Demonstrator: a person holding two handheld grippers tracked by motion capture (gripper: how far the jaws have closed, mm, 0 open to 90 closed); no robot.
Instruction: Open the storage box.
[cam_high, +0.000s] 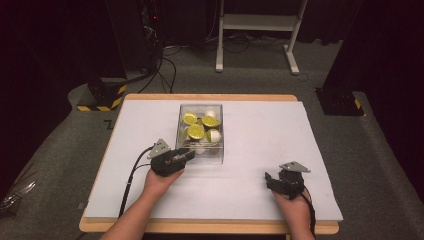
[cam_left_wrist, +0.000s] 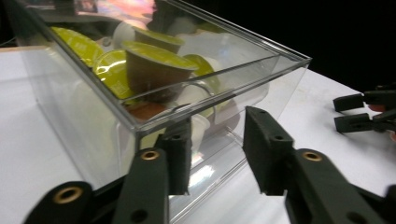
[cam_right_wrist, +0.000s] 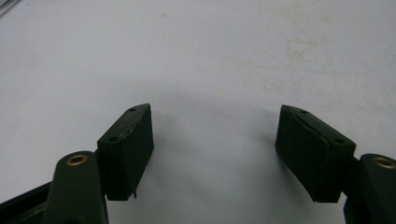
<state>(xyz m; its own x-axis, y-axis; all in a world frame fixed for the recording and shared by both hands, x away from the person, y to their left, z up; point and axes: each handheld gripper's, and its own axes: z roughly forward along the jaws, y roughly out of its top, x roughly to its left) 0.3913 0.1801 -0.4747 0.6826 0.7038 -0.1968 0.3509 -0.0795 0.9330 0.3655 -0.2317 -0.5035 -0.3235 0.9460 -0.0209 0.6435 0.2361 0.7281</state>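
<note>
— What's in the clear box (cam_high: 220, 131)?

— Coffee capsules (cam_high: 196, 132) — I count four with yellow-green lids facing up and at least two white ones; those lower in the pile are hard to tell apart.

— Where is the box relative to the grippers?

— On the white mat (cam_high: 260, 175), its near corner just in front of the left gripper (cam_left_wrist: 215, 154). One jaw sits against the near wall, the other off the corner; jaws parted, gripping nothing.

— And the other?

— The right gripper (cam_right_wrist: 212, 154) hangs over bare mat, well apart from the box, jaws apart and empty.
</note>
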